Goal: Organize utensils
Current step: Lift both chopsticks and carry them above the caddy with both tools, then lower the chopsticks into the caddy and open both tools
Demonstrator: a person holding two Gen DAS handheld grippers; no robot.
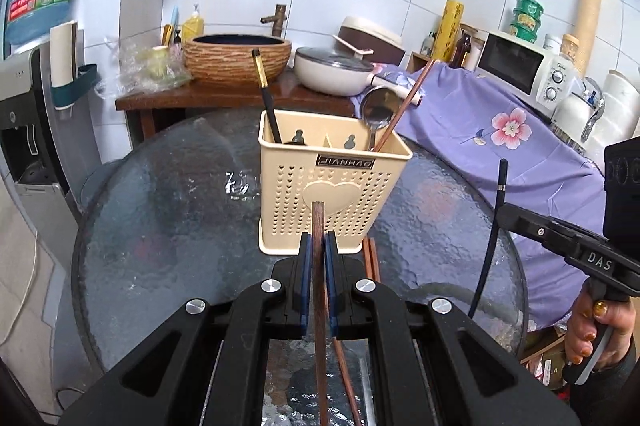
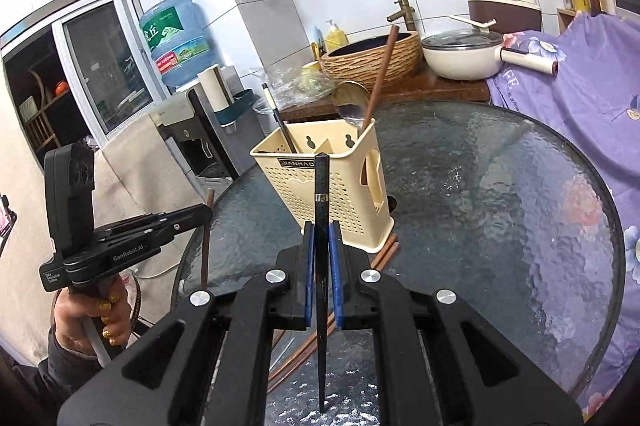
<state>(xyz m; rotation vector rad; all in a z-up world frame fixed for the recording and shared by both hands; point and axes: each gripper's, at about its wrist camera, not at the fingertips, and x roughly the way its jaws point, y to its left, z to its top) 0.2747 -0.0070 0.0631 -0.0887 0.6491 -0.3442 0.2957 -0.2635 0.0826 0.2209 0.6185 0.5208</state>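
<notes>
The left gripper [image 1: 318,258] is clamped on a brown wooden chopstick [image 1: 319,286], blue pads pressed to both sides; its long axis runs from 6 to 12 o'clock in the left wrist view, the blunt end up in front of the cream utensil holder [image 1: 332,186]. The holder stands upright on the round glass table [image 1: 160,206], at table centre. In its left compartment a black chopstick with a gold band [image 1: 265,90] leans toward 11 o'clock; in the right one a metal spoon [image 1: 378,108] and another brown chopstick [image 1: 408,102] lean toward 1 o'clock. More brown chopsticks [image 2: 384,254] lie flat on the glass at the holder's foot.

The right gripper [image 2: 322,262] is likewise closed tight on a black chopstick [image 2: 321,226], held near vertical, tip down at 6 o'clock.

Behind, at 12 o'clock, a wooden counter carries a woven-look basin [image 1: 236,58] and a white pot [image 1: 334,70]; at 2 o'clock purple floral cloth [image 1: 500,146] and a microwave [image 1: 520,66].
</notes>
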